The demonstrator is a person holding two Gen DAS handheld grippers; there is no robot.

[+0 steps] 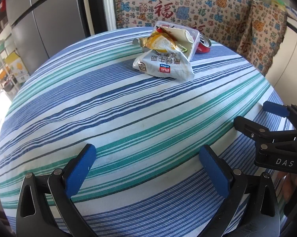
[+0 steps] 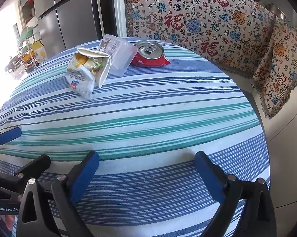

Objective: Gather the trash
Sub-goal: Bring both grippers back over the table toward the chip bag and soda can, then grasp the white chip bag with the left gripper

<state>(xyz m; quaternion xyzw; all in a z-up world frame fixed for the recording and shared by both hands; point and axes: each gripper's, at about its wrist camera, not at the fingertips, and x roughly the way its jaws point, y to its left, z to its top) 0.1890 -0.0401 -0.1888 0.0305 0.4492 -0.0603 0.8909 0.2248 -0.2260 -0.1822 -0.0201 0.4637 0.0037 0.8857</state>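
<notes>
A small heap of trash lies at the far side of the round table with the striped cloth (image 1: 128,108) (image 2: 158,106). In it are a white snack wrapper (image 1: 164,67) (image 2: 79,83), a torn open paper carton (image 1: 168,39) (image 2: 101,63), a clear plastic box (image 1: 193,37) (image 2: 119,55) and a crushed red cola can (image 1: 204,46) (image 2: 150,55). My left gripper (image 1: 146,154) (image 2: 24,148) is open over the near part of the cloth, nothing between its pads. My right gripper (image 2: 147,158) (image 1: 255,114) is open beside it, also holding nothing. Both are well short of the heap.
A sofa under a patterned blanket (image 1: 188,4) (image 2: 207,19) stands just behind the table. A grey refrigerator (image 1: 49,19) (image 2: 69,19) and shelves with boxes (image 1: 14,67) are at the back left. The table's edge drops off at the right, with pale floor (image 2: 286,148) beyond.
</notes>
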